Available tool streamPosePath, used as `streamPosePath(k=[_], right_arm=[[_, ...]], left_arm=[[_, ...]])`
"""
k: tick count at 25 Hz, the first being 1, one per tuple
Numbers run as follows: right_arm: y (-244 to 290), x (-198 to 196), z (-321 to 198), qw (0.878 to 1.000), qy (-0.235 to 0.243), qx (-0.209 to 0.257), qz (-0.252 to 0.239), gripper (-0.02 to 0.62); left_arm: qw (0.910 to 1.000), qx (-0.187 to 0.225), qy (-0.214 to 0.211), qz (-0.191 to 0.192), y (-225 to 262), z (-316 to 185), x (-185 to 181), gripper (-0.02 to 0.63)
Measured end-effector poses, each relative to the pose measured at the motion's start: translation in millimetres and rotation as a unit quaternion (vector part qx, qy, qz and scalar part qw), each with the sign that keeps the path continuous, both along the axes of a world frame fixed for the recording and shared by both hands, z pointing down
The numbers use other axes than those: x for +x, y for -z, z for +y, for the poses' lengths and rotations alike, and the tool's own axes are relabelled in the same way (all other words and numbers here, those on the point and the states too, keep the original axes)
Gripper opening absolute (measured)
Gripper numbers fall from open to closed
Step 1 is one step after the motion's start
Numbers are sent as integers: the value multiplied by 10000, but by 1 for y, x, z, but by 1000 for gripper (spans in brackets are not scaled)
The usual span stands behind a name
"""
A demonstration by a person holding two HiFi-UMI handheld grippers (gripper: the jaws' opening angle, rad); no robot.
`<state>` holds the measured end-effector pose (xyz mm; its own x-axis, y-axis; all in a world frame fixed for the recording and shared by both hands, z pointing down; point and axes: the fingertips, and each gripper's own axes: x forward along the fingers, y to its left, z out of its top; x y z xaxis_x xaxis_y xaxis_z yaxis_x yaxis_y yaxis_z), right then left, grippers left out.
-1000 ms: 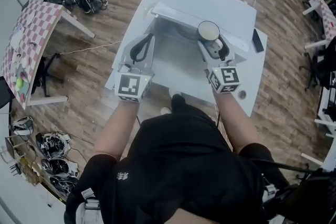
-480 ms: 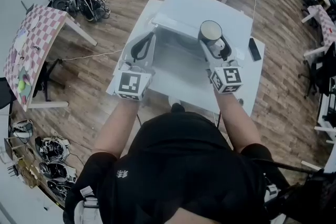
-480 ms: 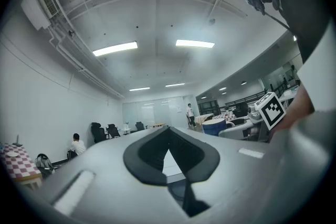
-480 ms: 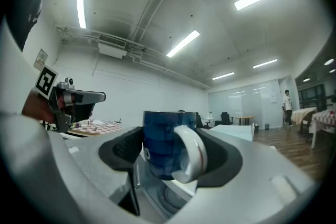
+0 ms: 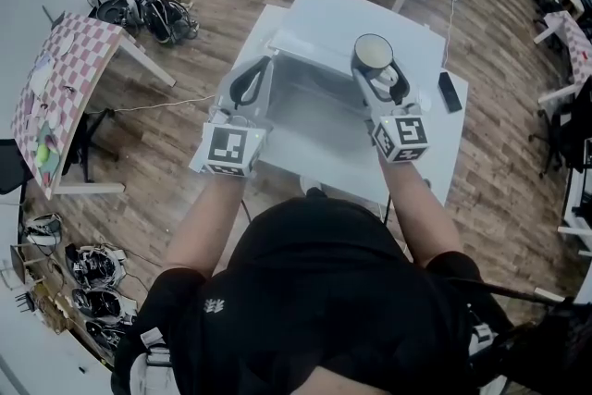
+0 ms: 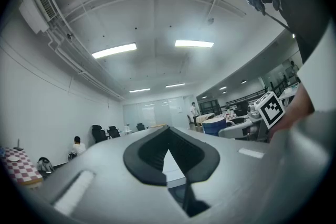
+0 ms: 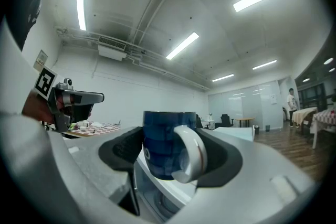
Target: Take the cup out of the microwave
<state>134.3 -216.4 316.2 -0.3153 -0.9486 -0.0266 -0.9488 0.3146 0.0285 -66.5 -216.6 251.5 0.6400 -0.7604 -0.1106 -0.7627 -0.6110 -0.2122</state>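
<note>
Cup, a blue mug with a white handle and pale inside, stands upright clamped between the jaws of the right gripper. It is outside the microwave, held above the right front edge of its top, with the handle turned back toward the person. Left gripper hovers over the microwave's left front side, jaws closed together on nothing, and the microwave stands on a white table.
</note>
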Motion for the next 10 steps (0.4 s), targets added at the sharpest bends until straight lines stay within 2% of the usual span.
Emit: streamPosePath(k=[10], right_arm=[[8, -2, -2, 9999, -26, 95, -29, 316]], left_arm=[[9999, 88, 45, -61, 9, -1, -10, 6]])
